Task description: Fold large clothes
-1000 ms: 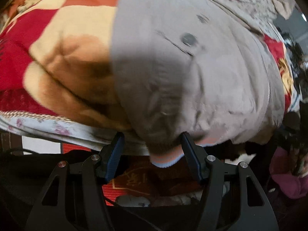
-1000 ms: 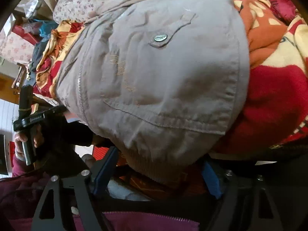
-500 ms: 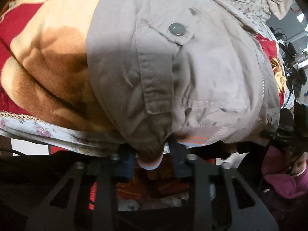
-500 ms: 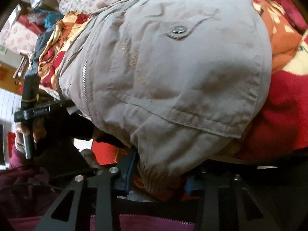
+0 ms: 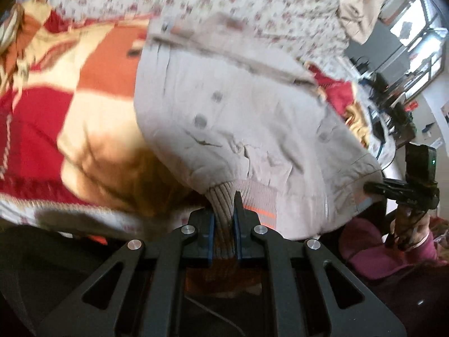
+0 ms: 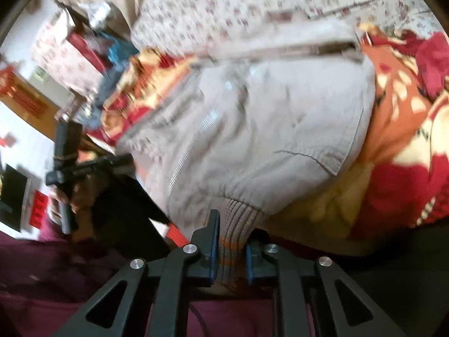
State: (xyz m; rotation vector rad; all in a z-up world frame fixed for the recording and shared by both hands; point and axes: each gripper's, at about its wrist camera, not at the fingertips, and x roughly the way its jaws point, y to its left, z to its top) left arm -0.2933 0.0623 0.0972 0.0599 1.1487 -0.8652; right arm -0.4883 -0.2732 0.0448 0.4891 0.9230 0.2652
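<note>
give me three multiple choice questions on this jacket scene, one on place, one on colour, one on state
1. Where on the jacket does the left tool grip?
A. the collar
B. the ribbed hem
C. a chest pocket

2. What colour are the stripes on the ribbed hem?
A. orange
B. green
C. blue

3. How does the right tool stand?
A. wide open above the blanket
B. shut on nothing
C. shut on the hem

Answers:
1 B, the left wrist view shows the ribbed knit band pinched between the two fingers.
2 A, thin orange lines cross the knit between the right tool's pads, and also beside the left tool.
3 C, the right wrist view shows both pads pressed against the ribbed band, with the jacket lying on the red and cream blanket.
</note>
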